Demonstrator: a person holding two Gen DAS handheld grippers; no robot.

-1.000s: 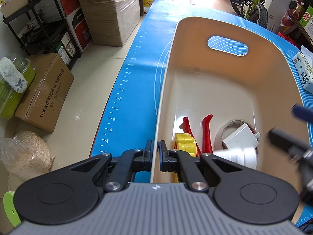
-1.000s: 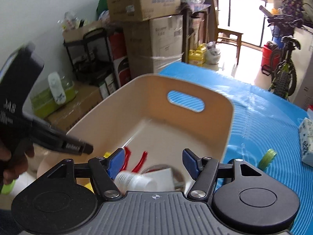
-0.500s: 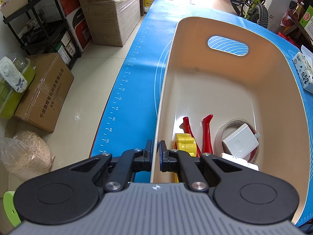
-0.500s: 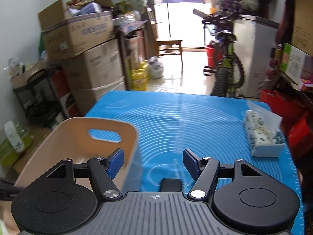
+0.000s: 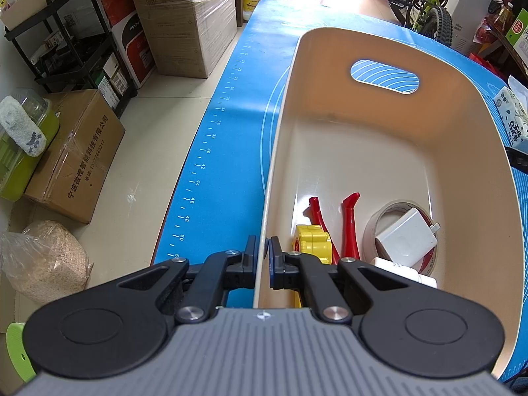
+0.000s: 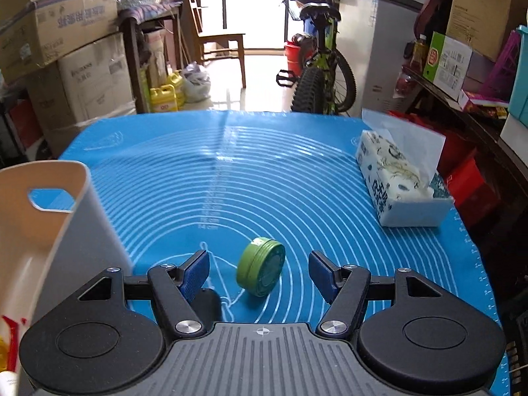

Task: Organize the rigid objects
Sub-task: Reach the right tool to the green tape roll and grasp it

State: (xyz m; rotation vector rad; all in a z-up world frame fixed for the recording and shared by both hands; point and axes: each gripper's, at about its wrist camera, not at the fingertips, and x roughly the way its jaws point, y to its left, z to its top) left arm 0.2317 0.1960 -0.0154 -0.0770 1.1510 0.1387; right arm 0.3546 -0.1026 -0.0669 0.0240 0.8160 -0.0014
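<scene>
the left gripper's (image 5: 262, 260) black linkage covers the near part of the yellow plastic tape measure (image 5: 313, 243) and the jaw ends of the red-handled pliers (image 5: 349, 227). a small white object (image 5: 404, 272) beside the white square charger (image 5: 407, 239) shows only partly. a dark rounded object (image 6: 208, 303) sits half hidden behind the right gripper (image 6: 259, 275).

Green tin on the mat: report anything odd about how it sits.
The green tin is tipped on its edge on the blue mat, not lying flat, outside the beige bin, before the open right tool.
</scene>
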